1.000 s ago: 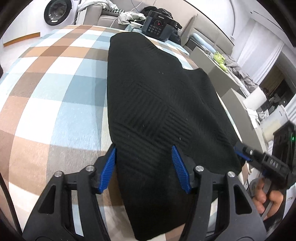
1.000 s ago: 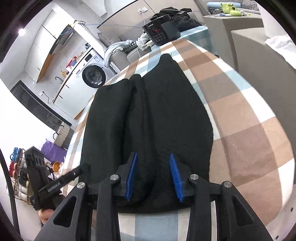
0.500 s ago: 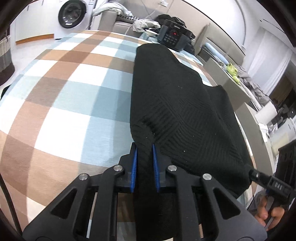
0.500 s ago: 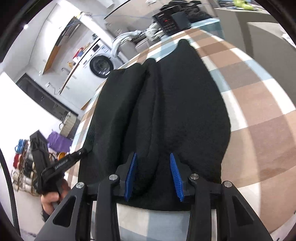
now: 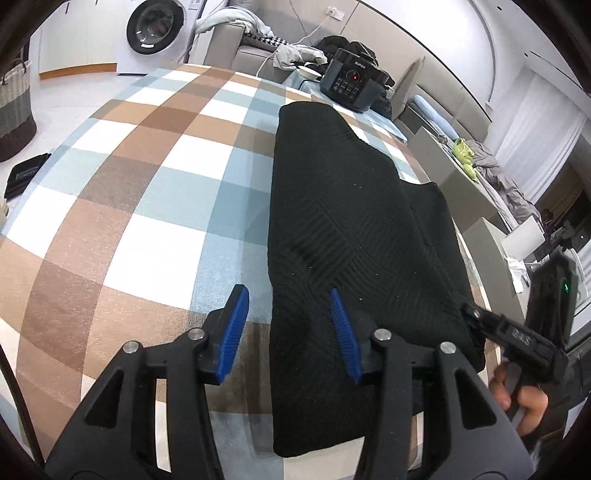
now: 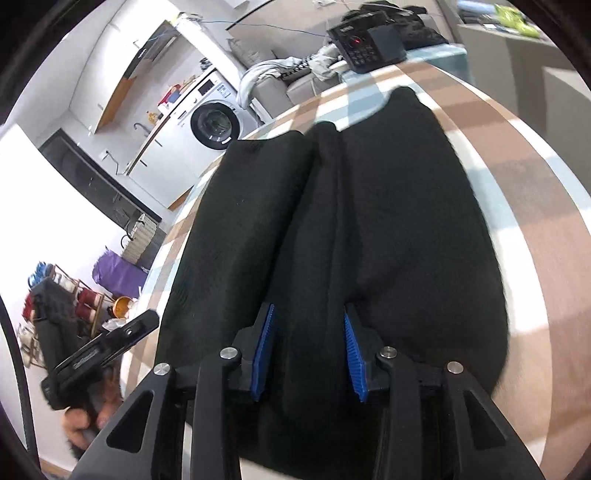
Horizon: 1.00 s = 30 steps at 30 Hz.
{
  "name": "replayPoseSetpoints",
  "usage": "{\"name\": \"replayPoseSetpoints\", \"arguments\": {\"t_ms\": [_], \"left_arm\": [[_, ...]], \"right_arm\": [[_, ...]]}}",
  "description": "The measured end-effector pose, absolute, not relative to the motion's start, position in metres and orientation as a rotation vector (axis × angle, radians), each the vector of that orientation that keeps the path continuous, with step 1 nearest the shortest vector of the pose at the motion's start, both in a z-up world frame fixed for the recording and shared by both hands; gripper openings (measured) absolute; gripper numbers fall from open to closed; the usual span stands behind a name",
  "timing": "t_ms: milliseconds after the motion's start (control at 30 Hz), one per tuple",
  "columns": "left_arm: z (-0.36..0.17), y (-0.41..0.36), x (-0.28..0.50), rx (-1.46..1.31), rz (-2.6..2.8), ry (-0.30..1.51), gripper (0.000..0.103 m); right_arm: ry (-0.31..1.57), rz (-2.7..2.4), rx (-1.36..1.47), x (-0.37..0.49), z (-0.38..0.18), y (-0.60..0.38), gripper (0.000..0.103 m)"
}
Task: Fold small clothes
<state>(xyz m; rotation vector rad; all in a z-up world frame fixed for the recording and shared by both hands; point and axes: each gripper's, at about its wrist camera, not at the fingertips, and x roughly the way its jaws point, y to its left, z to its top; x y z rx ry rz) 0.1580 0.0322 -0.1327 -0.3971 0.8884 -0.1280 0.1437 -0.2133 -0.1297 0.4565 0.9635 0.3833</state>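
two grippers over one black knit on the checked cloth

one black knitted garment [image 5: 354, 236] lies flat on a table covered with a checked cloth [image 5: 155, 206] of brown, pale blue and white squares. it is folded into a long narrow shape running away from the cameras, with a woven ribbed pattern showing on its upper layer. in the right wrist view the same garment [image 6: 388, 229] shows several lengthwise folds side by side.

left gripper [image 5: 291, 332]: its jaws are opening. the near left edge of the garment sits between the blue pads, but the left pad [image 5: 233, 332] stands over bare cloth, clear of the knit, and the right pad lies on top of the fabric; nothing is pinched. it also shows at the lower left of the right wrist view [image 6: 110, 347].

right gripper [image 6: 308, 350]: its jaws are partly apart with a thick ridge of the garment's near end filling the gap between the blue pads [image 6: 263, 350], which press against that fold on both sides. in the left wrist view it [image 5: 476, 321] shows at the garment's near right corner, with a hand [image 5: 524, 402] on its handle.

beyond the far end of the garment sits a black appliance [image 5: 351, 85] with a red light, and a washing machine [image 5: 155, 33] stands behind the table.
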Motion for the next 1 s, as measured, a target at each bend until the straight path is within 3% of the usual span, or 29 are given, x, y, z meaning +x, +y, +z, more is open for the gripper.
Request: {"name": "replayPoseSetpoints", "arguments": {"t_ms": [100, 133, 167, 267, 400, 600, 733, 1000], "left_arm": [[-0.13, 0.031, 0.157, -0.394, -0.127, 0.882, 0.043], [-0.129, 0.031, 0.157, -0.393, -0.127, 0.881, 0.043], [-0.127, 0.03, 0.157, -0.394, -0.126, 0.877, 0.043], [-0.123, 0.027, 0.155, -0.389, -0.137, 0.868, 0.043], [-0.118, 0.019, 0.153, -0.364, -0.162, 0.858, 0.043], [-0.123, -0.001, 0.158, -0.346, -0.203, 0.889, 0.043], [-0.125, -0.004, 0.156, -0.333, -0.203, 0.892, 0.044], [-0.135, 0.003, 0.157, -0.345, -0.179, 0.923, 0.044]], "right_arm": [[0.973, 0.376, 0.434, 0.159, -0.135, -0.207, 0.021], [0.974, 0.367, 0.427, 0.162, -0.136, -0.205, 0.01], [0.971, 0.365, 0.425, 0.163, -0.136, -0.205, 0.005], [0.883, 0.374, 0.382, 0.153, -0.109, -0.202, 0.004], [0.798, 0.32, 0.291, 0.125, -0.074, -0.208, 0.004], [1.004, 0.263, 0.326, 0.132, -0.124, -0.228, 0.006], [0.943, 0.263, 0.377, 0.128, -0.11, -0.238, 0.023], [0.92, 0.335, 0.399, 0.143, -0.089, -0.23, 0.031]]}}
